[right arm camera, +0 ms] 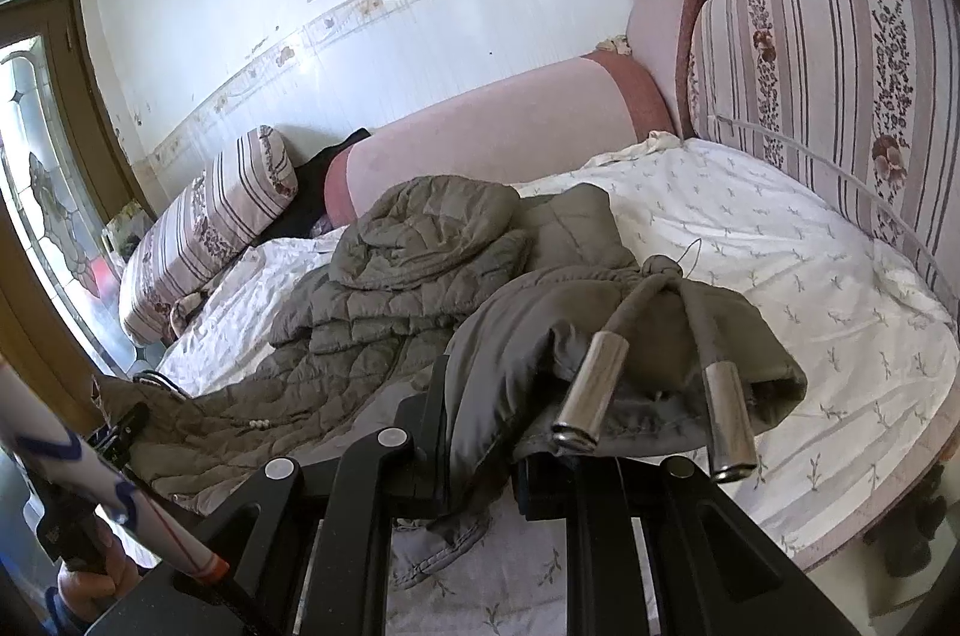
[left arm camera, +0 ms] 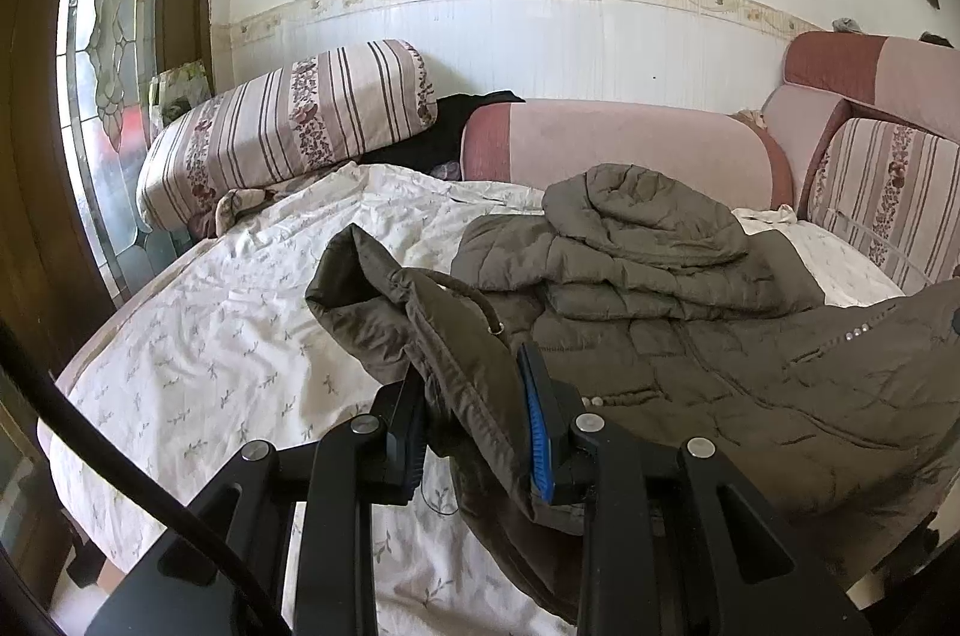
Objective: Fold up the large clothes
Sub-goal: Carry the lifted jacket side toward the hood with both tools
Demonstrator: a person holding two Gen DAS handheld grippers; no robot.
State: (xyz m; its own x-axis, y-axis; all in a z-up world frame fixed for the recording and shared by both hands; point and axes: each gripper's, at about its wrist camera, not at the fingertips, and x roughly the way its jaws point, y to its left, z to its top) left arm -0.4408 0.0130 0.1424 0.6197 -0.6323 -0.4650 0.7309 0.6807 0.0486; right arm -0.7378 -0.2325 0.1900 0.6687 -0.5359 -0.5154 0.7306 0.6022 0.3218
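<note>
An olive-green quilted jacket (left arm camera: 648, 276) lies spread on a white floral sheet (left arm camera: 210, 336), its hood bunched at the far end. My left gripper (left arm camera: 474, 414) is shut on one lower corner of the jacket, which folds over the jaws and stands up from the sheet. In the right wrist view the same jacket (right arm camera: 420, 264) stretches away to the left. My right gripper (right arm camera: 480, 432) is shut on the other lower corner, the cloth draped over its right finger. Two drawcords with metal tips (right arm camera: 591, 390) hang across that corner.
Pink sofa cushions (left arm camera: 612, 144) and striped floral bolsters (left arm camera: 282, 120) line the wall behind the sheet (right arm camera: 780, 264). A stained-glass door (left arm camera: 102, 66) stands at the left. A person's hand and white sleeve (right arm camera: 90, 486) hold the other gripper at the lower left of the right wrist view.
</note>
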